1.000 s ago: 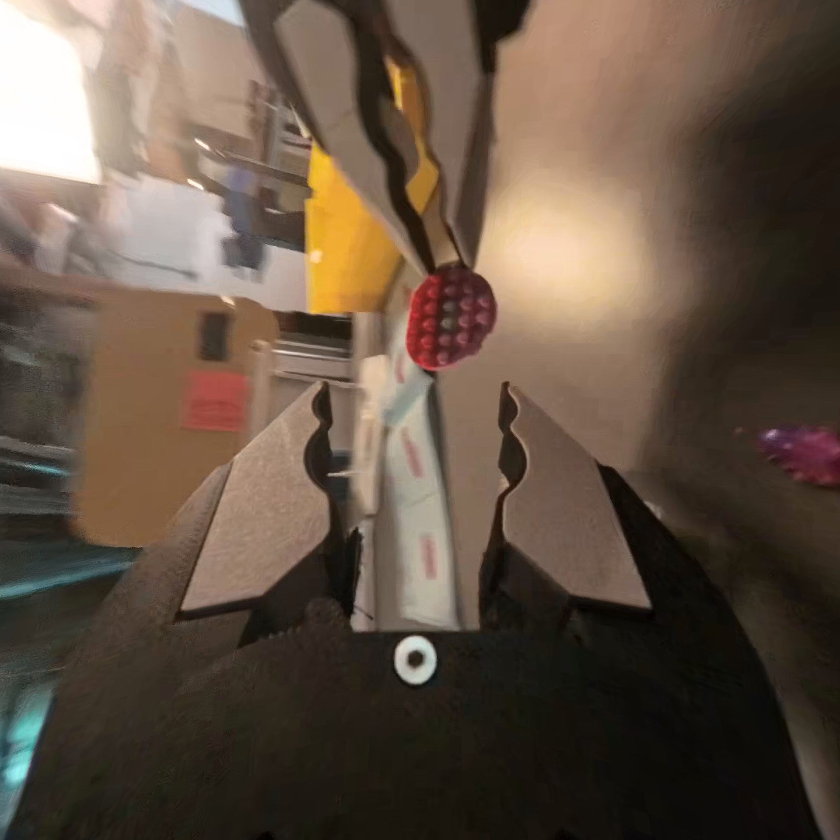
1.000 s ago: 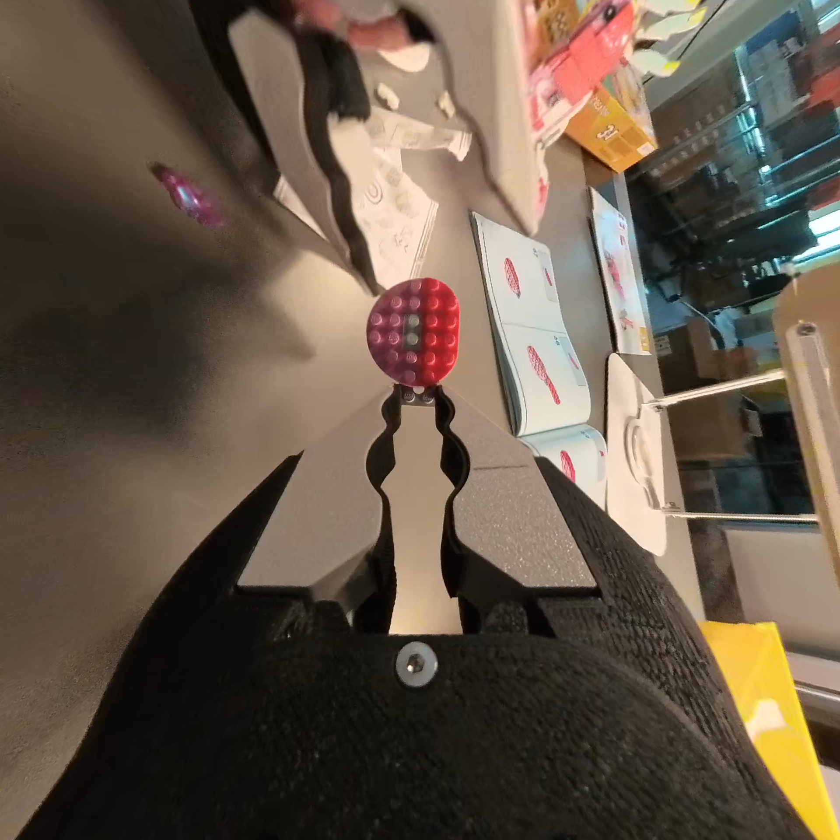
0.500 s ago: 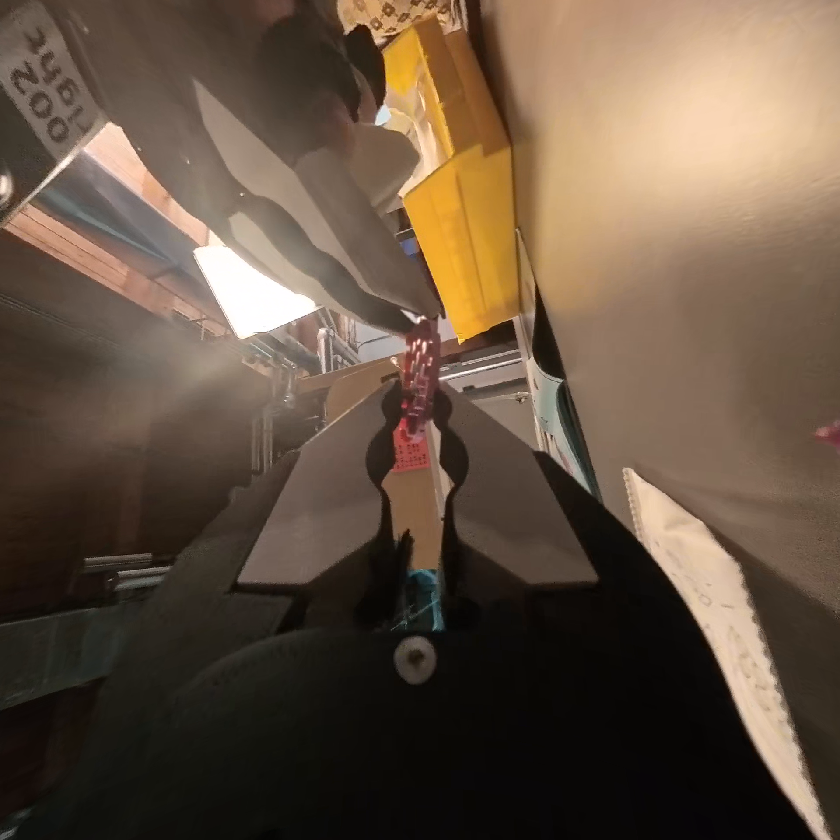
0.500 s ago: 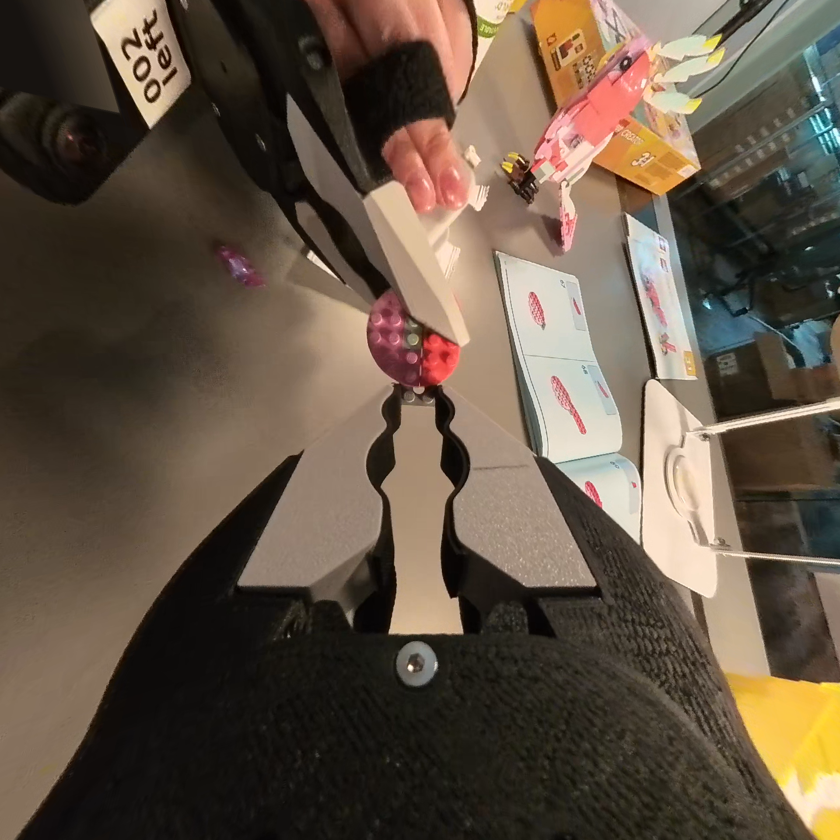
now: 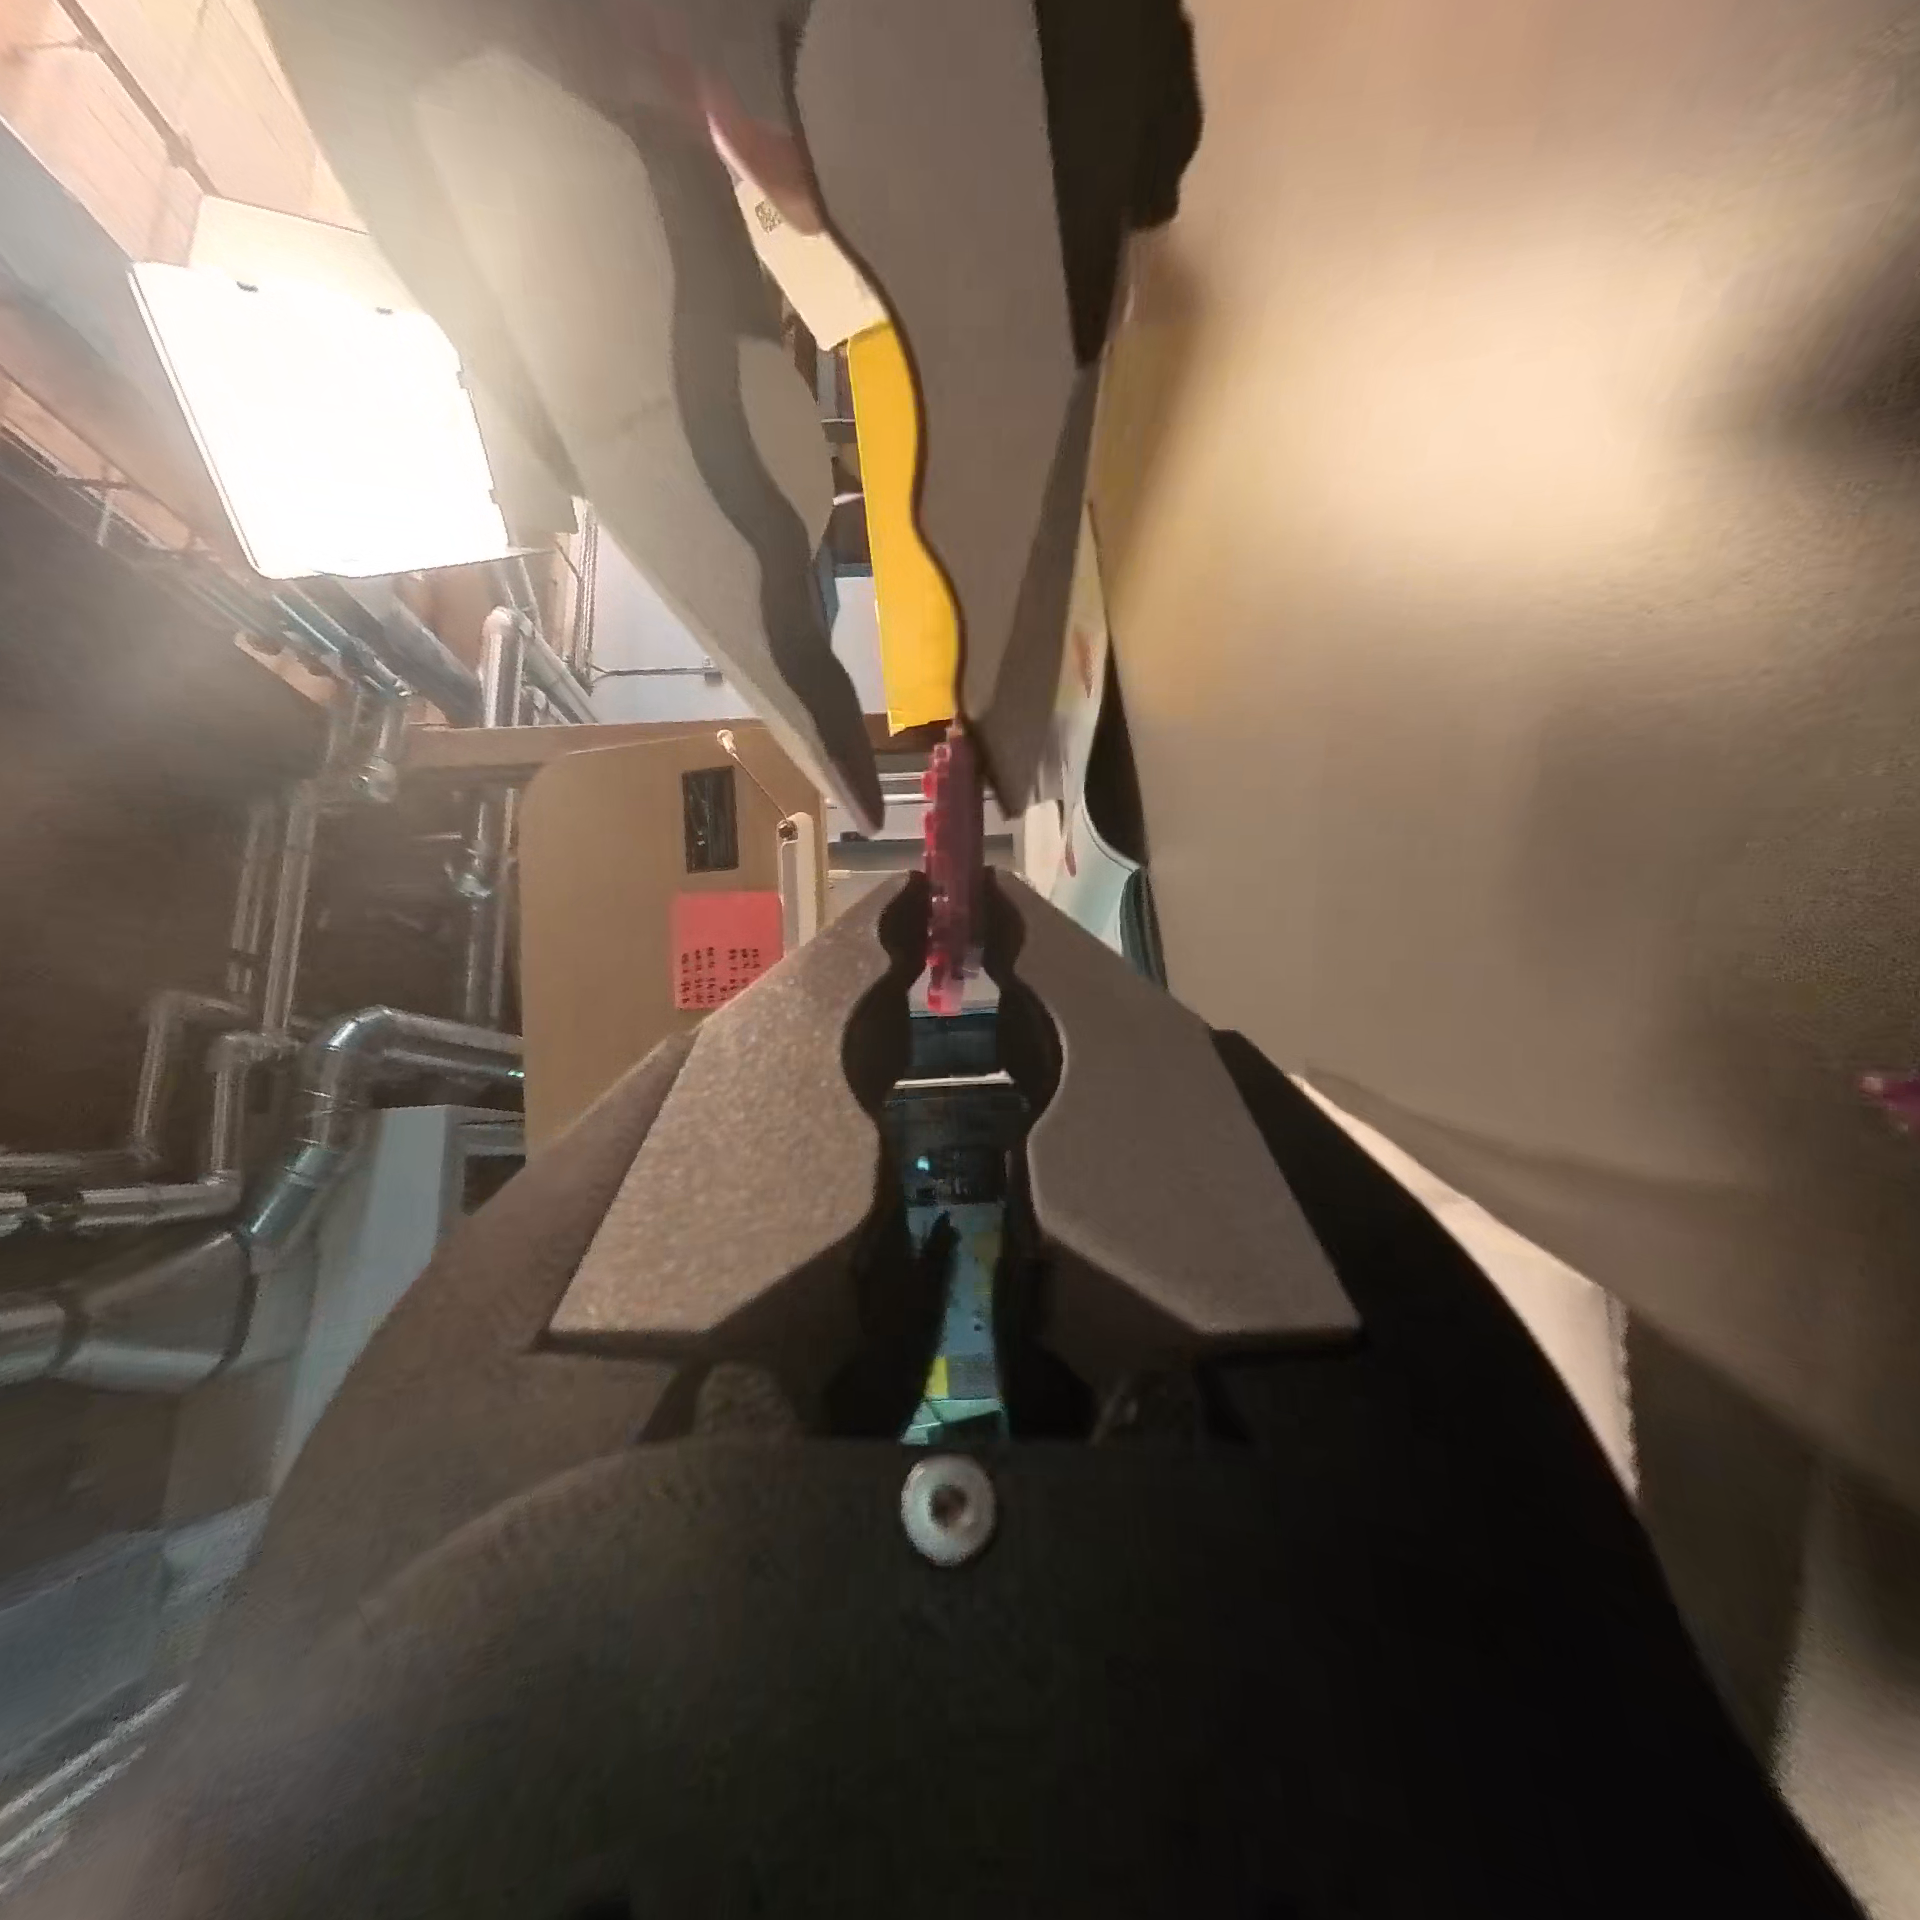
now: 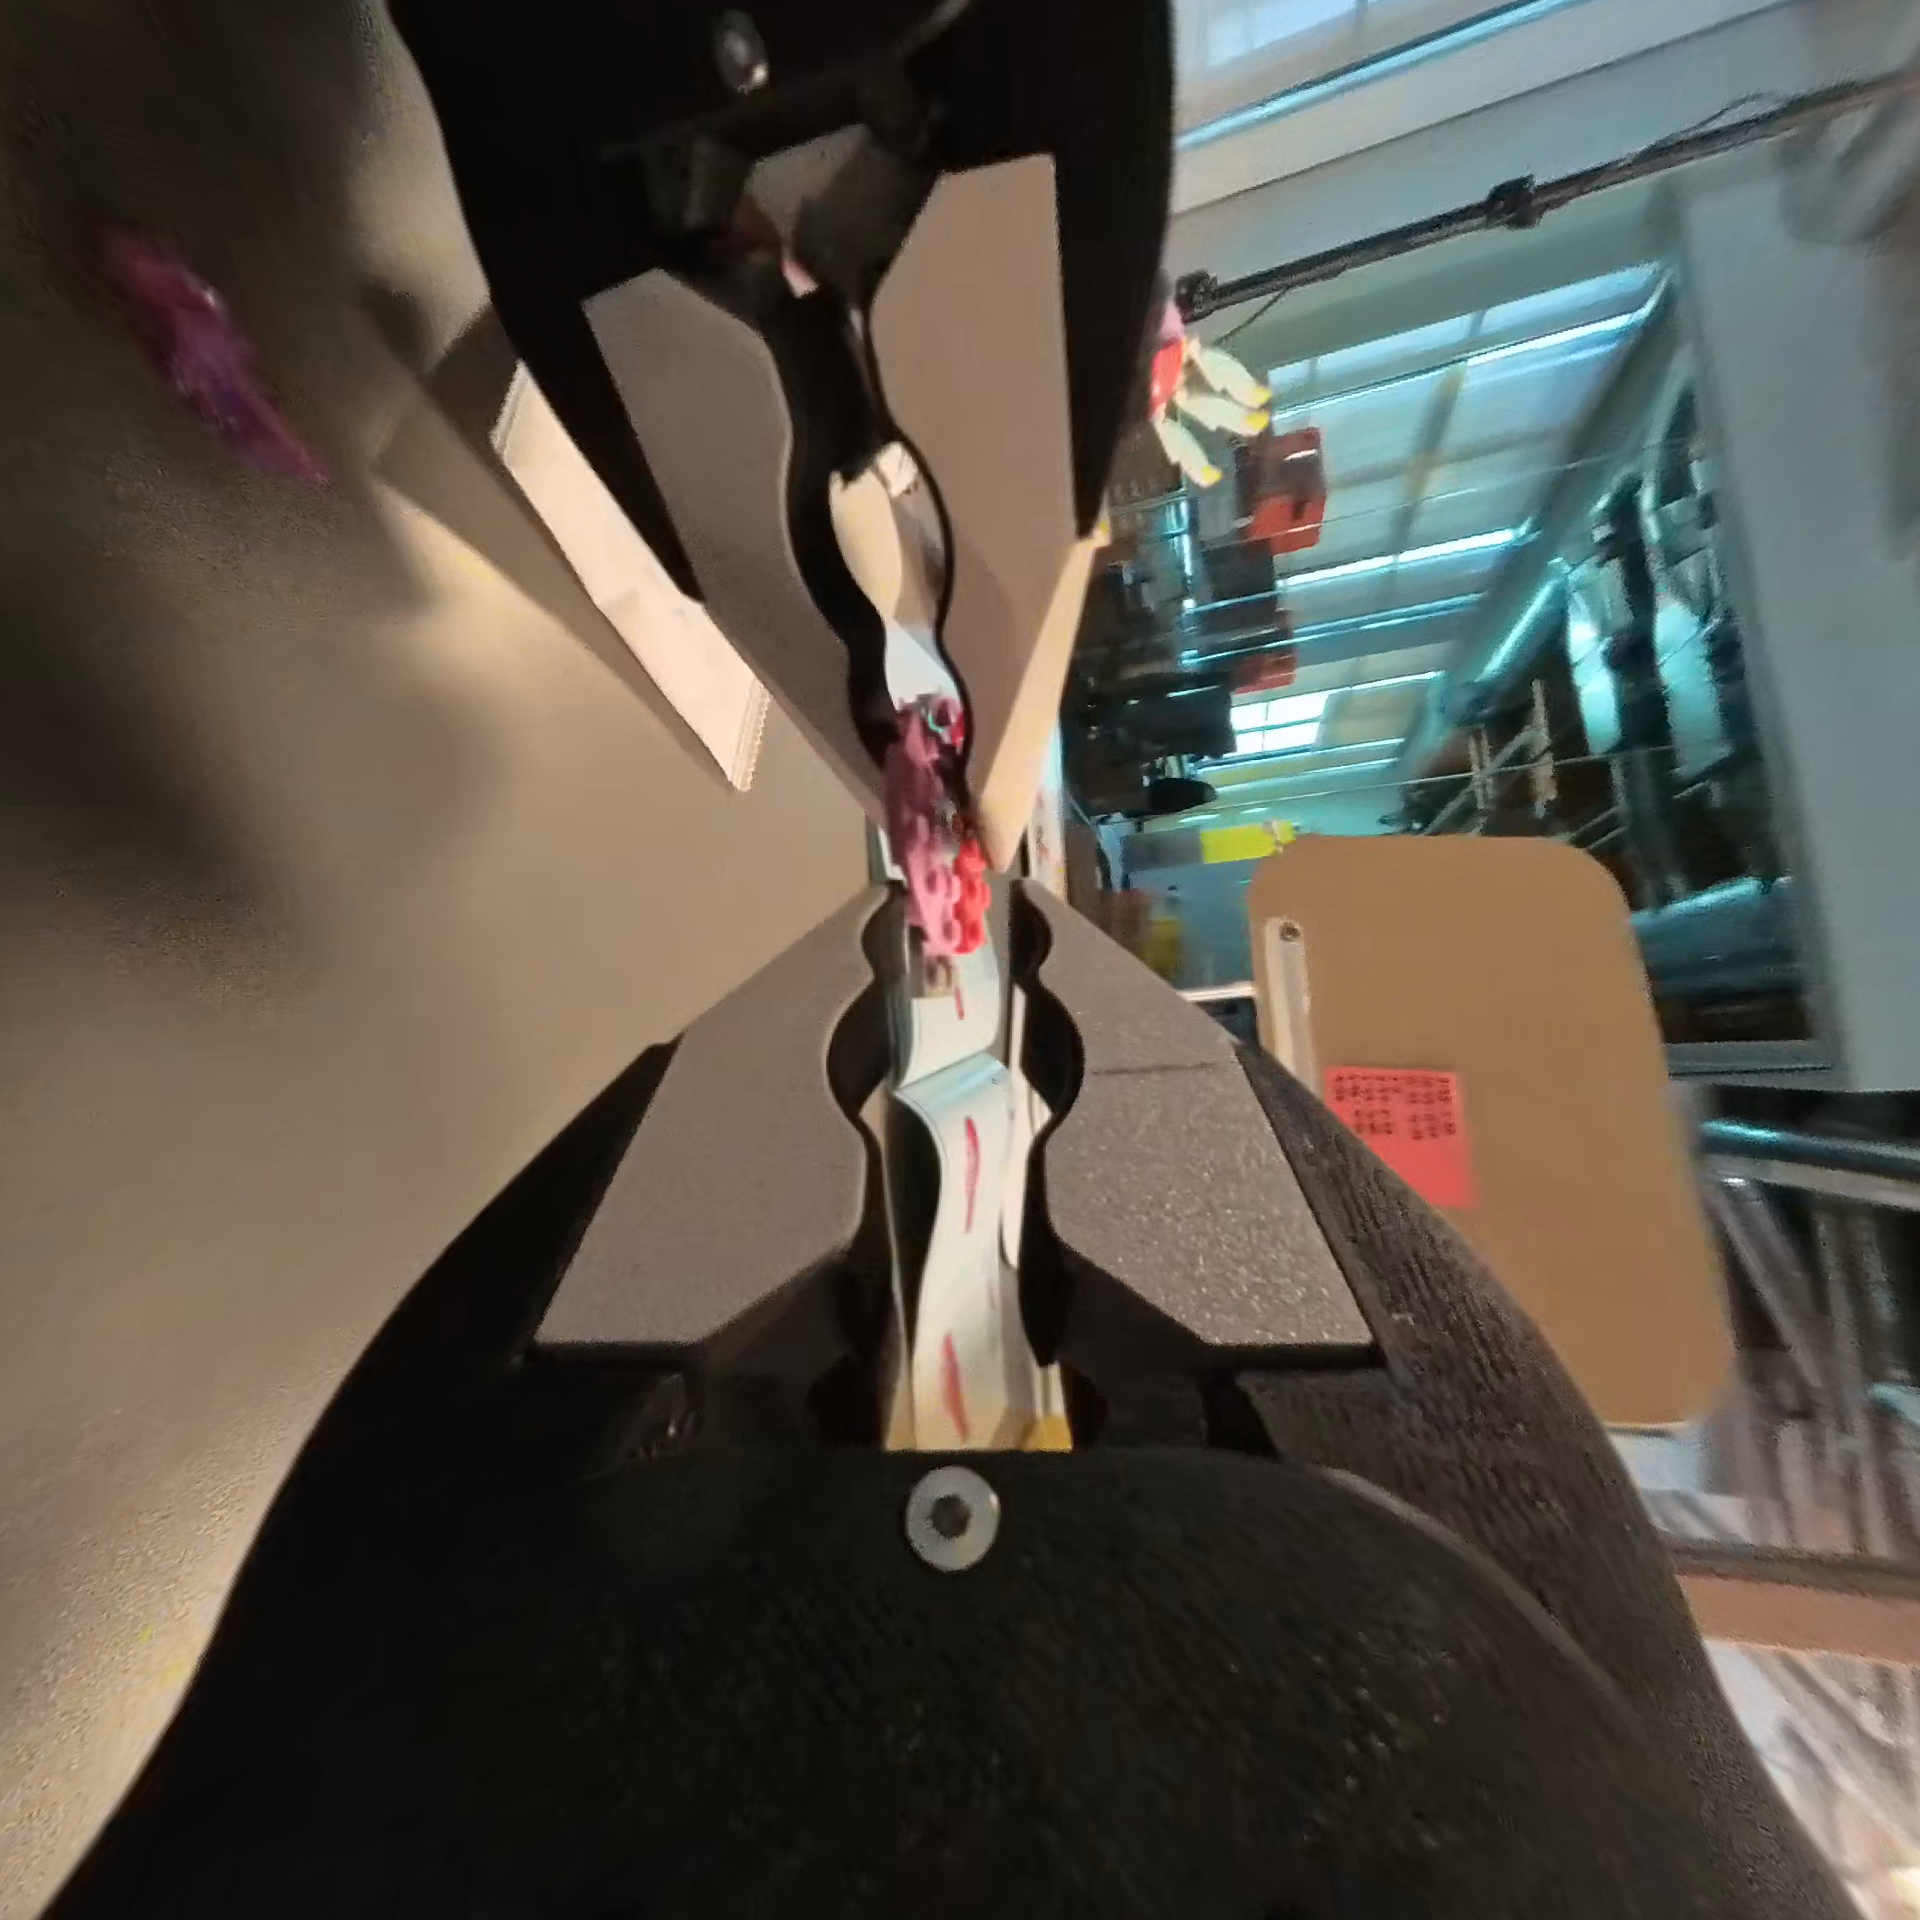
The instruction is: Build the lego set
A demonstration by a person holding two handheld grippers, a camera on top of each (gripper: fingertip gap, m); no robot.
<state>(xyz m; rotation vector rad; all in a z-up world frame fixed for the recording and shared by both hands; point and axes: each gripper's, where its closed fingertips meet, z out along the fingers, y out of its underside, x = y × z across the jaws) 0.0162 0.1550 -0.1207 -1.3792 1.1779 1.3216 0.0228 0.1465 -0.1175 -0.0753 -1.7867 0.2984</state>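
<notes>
A round studded plate, red and purple, hangs edge-on in the air between the two grippers. My left gripper is shut on its near edge, with both pads pressing on it. My right gripper comes in from above. One of its fingers lies against the plate and the other stands off it. In the right wrist view the plate stands between my right gripper's parted fingertips with a gap on each side. The left gripper clamps its far edge.
The grey table runs along one side. A small purple piece lies on it. An open booklet, a yellow bin, a white bag and a cardboard panel with a red label are around. My left and right fingertips are right by each other. The small purple piece is about equally far from each gripper, around 12 cm.
My left gripper, wide open a second ago, came up to the plate and shut on it. My right gripper, which held the plate by its edge, has parted its fingers and let go.
</notes>
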